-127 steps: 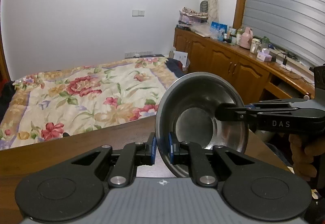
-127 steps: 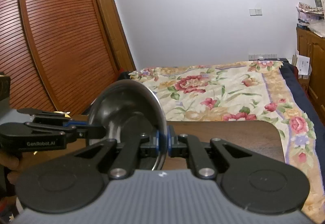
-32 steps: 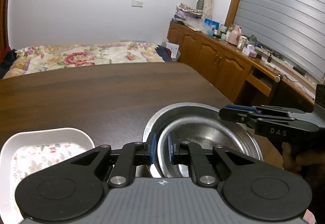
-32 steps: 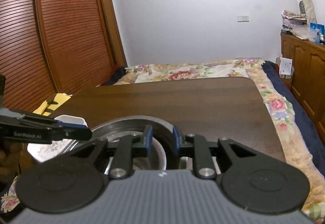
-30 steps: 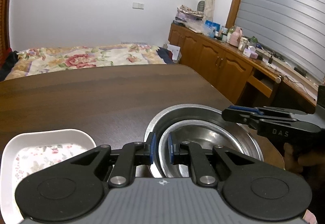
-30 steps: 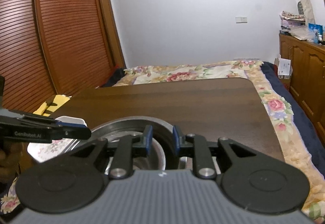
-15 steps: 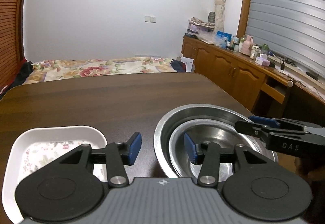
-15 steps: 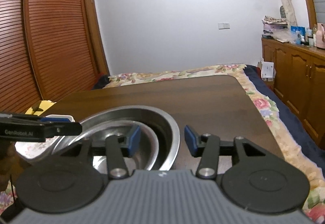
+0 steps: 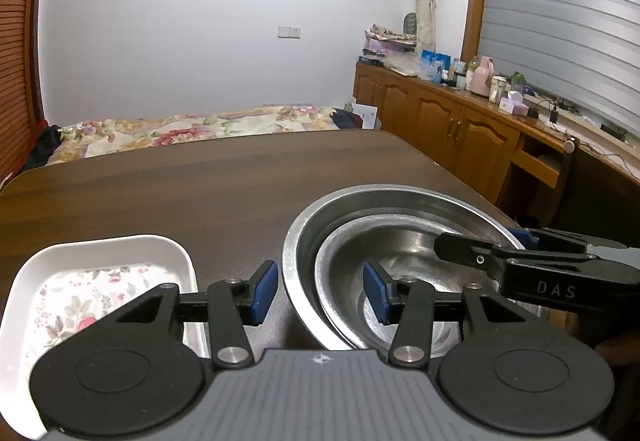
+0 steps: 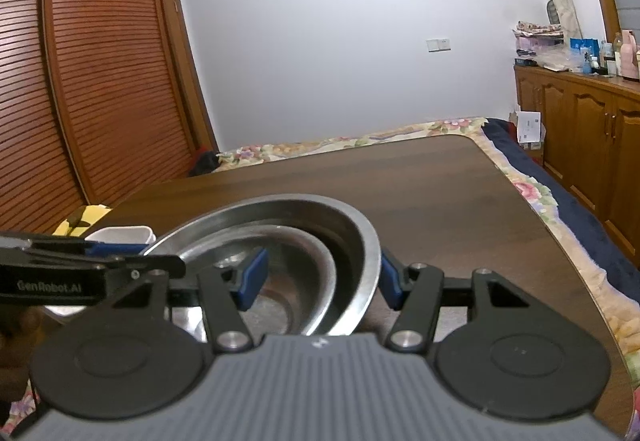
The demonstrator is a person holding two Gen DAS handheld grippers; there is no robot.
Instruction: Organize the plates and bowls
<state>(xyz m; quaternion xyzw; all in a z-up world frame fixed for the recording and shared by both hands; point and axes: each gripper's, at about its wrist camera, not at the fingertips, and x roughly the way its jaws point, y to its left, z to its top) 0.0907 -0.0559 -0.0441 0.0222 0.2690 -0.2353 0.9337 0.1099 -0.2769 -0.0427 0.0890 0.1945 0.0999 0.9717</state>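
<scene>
Both my grippers stand with fingers spread, gripping nothing. The left gripper (image 9: 316, 295) straddles the near-left rims of the two nested bowls: its left pad sits outside the large round stainless-steel bowl (image 9: 400, 201), its right pad inside the smaller stainless-steel bowl (image 9: 404, 253). The right gripper (image 10: 316, 277) does the same on the opposite side, one pad over the small bowl's hollow, the other outside the large bowl's rim. The small bowl rests inside the large one, tilted slightly toward the left, both on the dark wooden surface (image 9: 180, 185) near its right edge. The white rectangular dish with a floral print (image 9: 100, 281) lies just beside the bowls, apart from them. Judgement: the nesting step looks done and this is the release. Next call: draw both grippers back clear of the rims without nudging the stack, then turn to the floral dish, the only piece left unstacked in view.
</scene>
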